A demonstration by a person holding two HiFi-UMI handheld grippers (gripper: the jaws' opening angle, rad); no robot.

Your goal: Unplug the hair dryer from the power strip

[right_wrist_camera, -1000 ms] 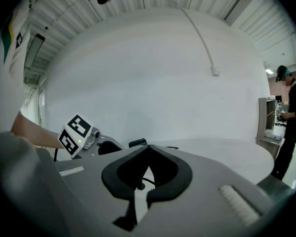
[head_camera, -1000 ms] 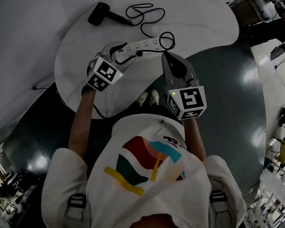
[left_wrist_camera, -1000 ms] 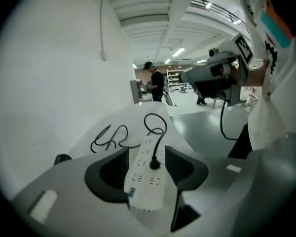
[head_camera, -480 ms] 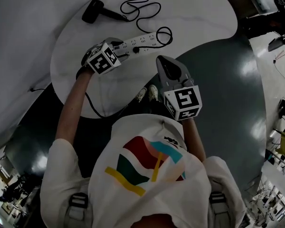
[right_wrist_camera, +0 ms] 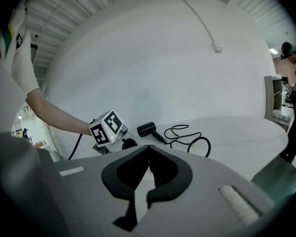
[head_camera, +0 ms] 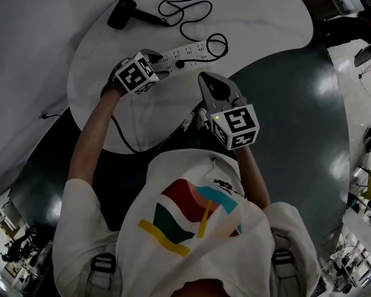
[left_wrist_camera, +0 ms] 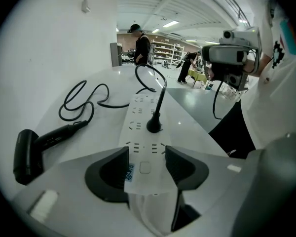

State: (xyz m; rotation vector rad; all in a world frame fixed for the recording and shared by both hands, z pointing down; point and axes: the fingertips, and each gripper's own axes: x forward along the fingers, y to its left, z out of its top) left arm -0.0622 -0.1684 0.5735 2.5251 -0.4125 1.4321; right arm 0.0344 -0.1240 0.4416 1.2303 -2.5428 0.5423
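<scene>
The white rounded tabletop [head_camera: 253, 17] carries everything, and the longest thing on it is the white power strip [head_camera: 188, 53], which in the head view runs from the middle of the surface out toward 2 o'clock. The black hair dryer [head_camera: 125, 14] lies on its side at about 11 o'clock from the strip, well apart from it. Its black cord [head_camera: 185, 11] loops across the top of the surface and arcs back down to the strip. The left gripper [head_camera: 156, 64] is down at the strip's near end. Its own view shows the fingers [left_wrist_camera: 113, 169] closed in on the two long sides of the strip [left_wrist_camera: 143, 127], and the pads appear to press against it, so it looks pinned. The right gripper [head_camera: 205, 78] hovers off the tabletop edge at about 5 o'clock from the strip, with its fingers [right_wrist_camera: 138, 167] closed together and nothing between them. The black round plug [head_camera: 180, 64] sits seated in a socket just beyond the left gripper, at 12 o'clock in the left gripper view [left_wrist_camera: 154, 126], with the cord rising from it. I judge the bracing step to be done and the pull not yet begun. Next the right gripper must open, travel toward 11 o'clock to the plug, close on its body rather than the cord, and draw it straight out while the left holds the strip down.
</scene>
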